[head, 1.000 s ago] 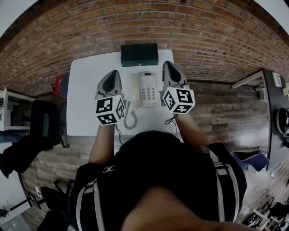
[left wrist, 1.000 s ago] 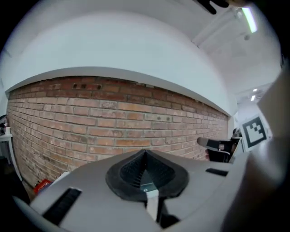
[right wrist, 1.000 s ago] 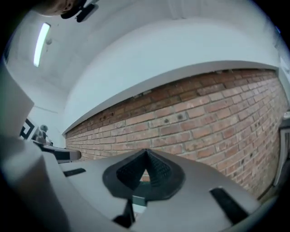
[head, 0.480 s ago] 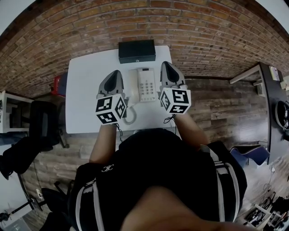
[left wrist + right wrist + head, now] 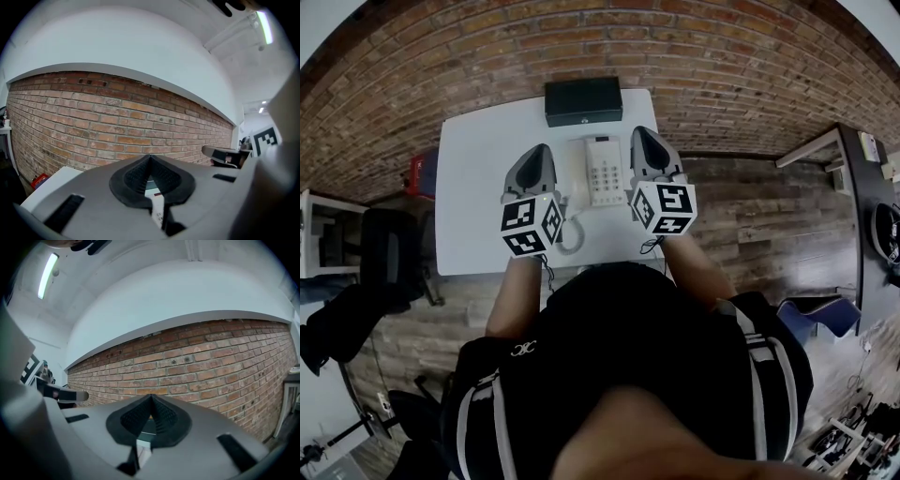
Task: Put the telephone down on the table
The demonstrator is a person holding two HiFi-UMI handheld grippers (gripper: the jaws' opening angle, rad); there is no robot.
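Observation:
A white telephone (image 5: 606, 172) with a keypad lies flat on the white table (image 5: 478, 187), and its coiled cord (image 5: 570, 239) loops toward me. My left gripper (image 5: 540, 150) hovers just left of the phone, shut with nothing in it. Just right of the phone is my right gripper (image 5: 639, 132), also shut and empty. In the left gripper view the pads (image 5: 149, 159) meet, and a strip of the telephone (image 5: 157, 206) shows below them. The right gripper view shows its pads (image 5: 151, 397) closed together as well.
A black box (image 5: 582, 100) stands at the table's far edge against the brick wall (image 5: 694, 56). A red object (image 5: 423, 174) and a dark chair (image 5: 384, 253) sit on the floor left of the table. Another desk (image 5: 862, 187) stands at the right.
Both grippers have drawn back a little toward me relative to the telephone. Their jaws stay shut, and the phone lies where it was.

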